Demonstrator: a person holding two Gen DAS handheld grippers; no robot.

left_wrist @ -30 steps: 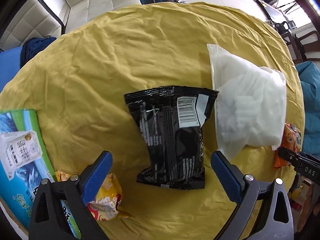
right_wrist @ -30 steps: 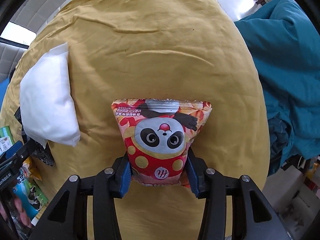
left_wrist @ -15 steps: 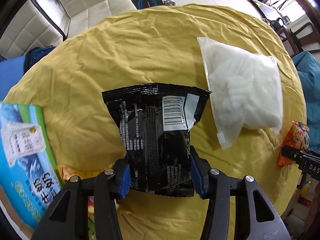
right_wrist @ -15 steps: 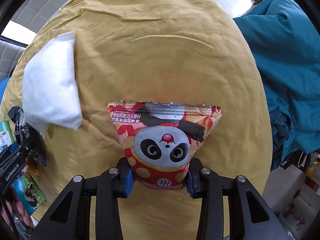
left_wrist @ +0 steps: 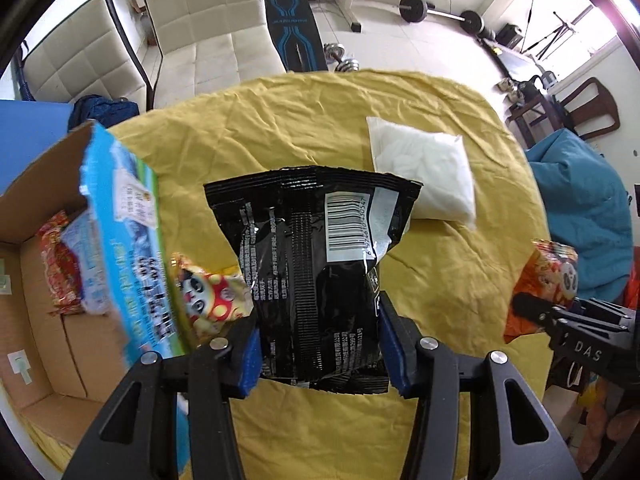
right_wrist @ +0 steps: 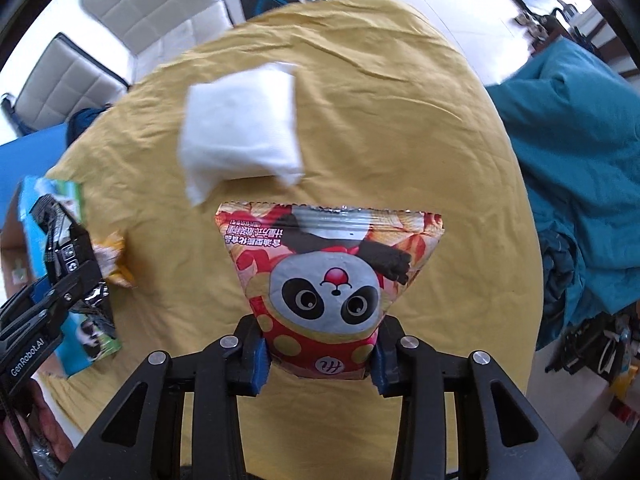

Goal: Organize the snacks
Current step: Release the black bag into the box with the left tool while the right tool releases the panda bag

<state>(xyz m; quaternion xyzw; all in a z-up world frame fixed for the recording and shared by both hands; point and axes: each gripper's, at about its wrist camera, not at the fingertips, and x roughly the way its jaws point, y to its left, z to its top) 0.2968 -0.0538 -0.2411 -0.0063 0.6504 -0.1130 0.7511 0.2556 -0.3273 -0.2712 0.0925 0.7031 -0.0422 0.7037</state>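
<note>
My left gripper (left_wrist: 320,344) is shut on a black snack bag (left_wrist: 316,264), held up above the yellow cloth with its barcode side facing the camera. My right gripper (right_wrist: 320,354) is shut on a red panda snack bag (right_wrist: 328,292), lifted off the cloth. That panda bag (left_wrist: 544,284) also shows at the right edge of the left wrist view. A white pouch (left_wrist: 424,172) lies on the cloth beyond both bags. A yellow panda snack (left_wrist: 212,292) lies beside the cardboard box (left_wrist: 36,280), which holds a red packet (left_wrist: 60,268).
The box's blue printed flap (left_wrist: 132,248) stands up at the left. The round table's yellow cloth (right_wrist: 380,120) is wrinkled. White chairs (left_wrist: 200,20) and gym weights (left_wrist: 436,4) stand behind; a teal blanket (right_wrist: 572,160) lies off the right edge.
The left gripper closed on the black bag and lifted it, tilting up so the room and the box interior show. The right gripper raised the panda bag and swung slightly left.
</note>
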